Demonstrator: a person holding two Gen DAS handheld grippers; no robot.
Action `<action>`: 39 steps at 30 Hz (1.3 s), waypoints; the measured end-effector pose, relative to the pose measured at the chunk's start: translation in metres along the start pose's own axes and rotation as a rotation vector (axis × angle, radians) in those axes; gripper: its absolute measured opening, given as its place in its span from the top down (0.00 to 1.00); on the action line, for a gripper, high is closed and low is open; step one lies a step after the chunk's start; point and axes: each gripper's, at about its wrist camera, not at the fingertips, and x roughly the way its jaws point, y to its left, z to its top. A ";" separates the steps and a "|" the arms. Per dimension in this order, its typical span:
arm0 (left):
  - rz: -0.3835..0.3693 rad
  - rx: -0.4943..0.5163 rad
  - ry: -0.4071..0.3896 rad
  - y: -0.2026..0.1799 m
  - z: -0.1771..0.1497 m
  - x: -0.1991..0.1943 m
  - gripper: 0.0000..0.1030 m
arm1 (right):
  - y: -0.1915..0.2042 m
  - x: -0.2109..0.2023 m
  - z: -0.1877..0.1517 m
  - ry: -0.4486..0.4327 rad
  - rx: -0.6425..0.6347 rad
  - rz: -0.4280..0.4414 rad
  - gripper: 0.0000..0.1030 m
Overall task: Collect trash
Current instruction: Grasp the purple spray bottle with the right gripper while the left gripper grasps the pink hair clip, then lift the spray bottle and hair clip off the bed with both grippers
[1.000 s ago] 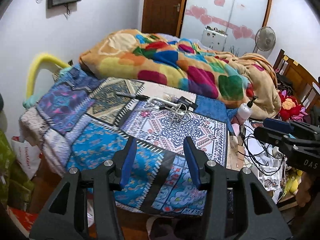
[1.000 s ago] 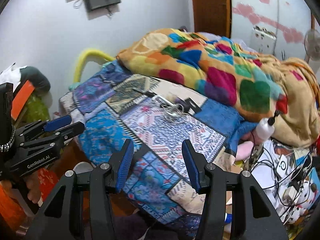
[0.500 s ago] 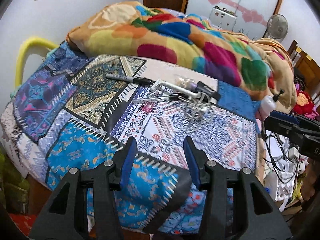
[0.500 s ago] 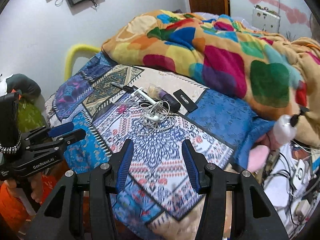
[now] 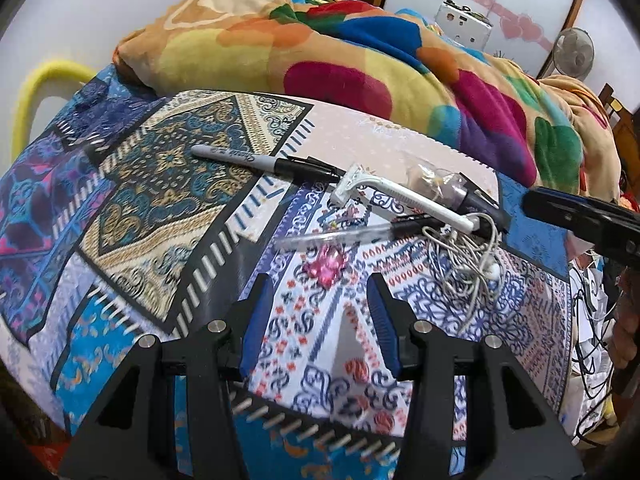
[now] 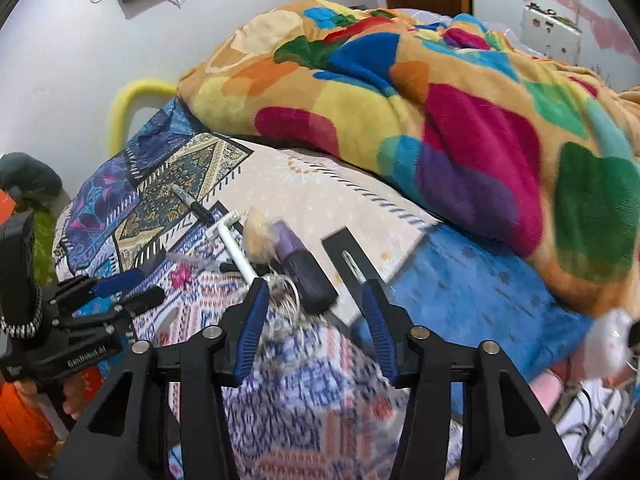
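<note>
- Both of your tools are empty with jaws spread: the left hand-held gripper hangs just short of a pink wrapper, and the right hand-held gripper hangs over the tangled earphone cord.
- The litter lies in one cluster on the patterned bedspread, in front of the heaped blanket: marker, white razor, clear pen, and a crumpled clear bag.
- Take the pink wrapper first with the left tool; it looks like the nearest true trash, and it lies apart from the cord.
- Come down straight, so that each finger lands on its own side of the wrapper, and press lightly into the soft cloth before closing.
- Watch that you do not pinch the bedspread along with it.
- Keep the right tool off the cord; it would likely snag and drag the razor along.
</note>
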 end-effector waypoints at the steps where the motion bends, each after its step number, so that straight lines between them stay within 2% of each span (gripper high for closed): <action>1: -0.006 0.006 -0.001 -0.001 0.002 0.003 0.57 | 0.000 0.006 0.002 0.006 -0.006 0.005 0.68; 5: -0.027 0.063 0.026 -0.006 0.009 0.016 0.73 | 0.007 0.026 0.005 0.037 -0.068 -0.009 0.79; 11: 0.015 0.155 0.035 -0.014 0.012 0.024 0.74 | 0.013 0.035 0.005 0.045 -0.140 -0.031 0.79; 14: 0.034 0.208 0.070 -0.018 0.013 0.029 0.74 | 0.011 0.039 0.008 0.067 -0.150 -0.025 0.76; 19: 0.013 0.218 0.116 -0.017 0.021 0.034 0.74 | 0.006 0.046 0.015 0.112 -0.116 0.026 0.75; 24: 0.033 0.219 0.125 -0.023 0.021 0.035 0.77 | 0.006 0.050 0.019 0.142 -0.115 0.034 0.77; 28: -0.035 0.166 0.136 -0.026 0.014 0.027 0.77 | 0.004 0.039 0.016 0.115 -0.089 -0.004 0.77; 32: -0.093 0.155 0.115 -0.038 0.001 0.007 0.77 | 0.005 0.014 0.008 0.064 -0.101 -0.040 0.77; 39: -0.087 0.175 0.043 -0.056 -0.009 -0.037 0.78 | 0.013 -0.029 -0.003 -0.004 -0.113 -0.079 0.77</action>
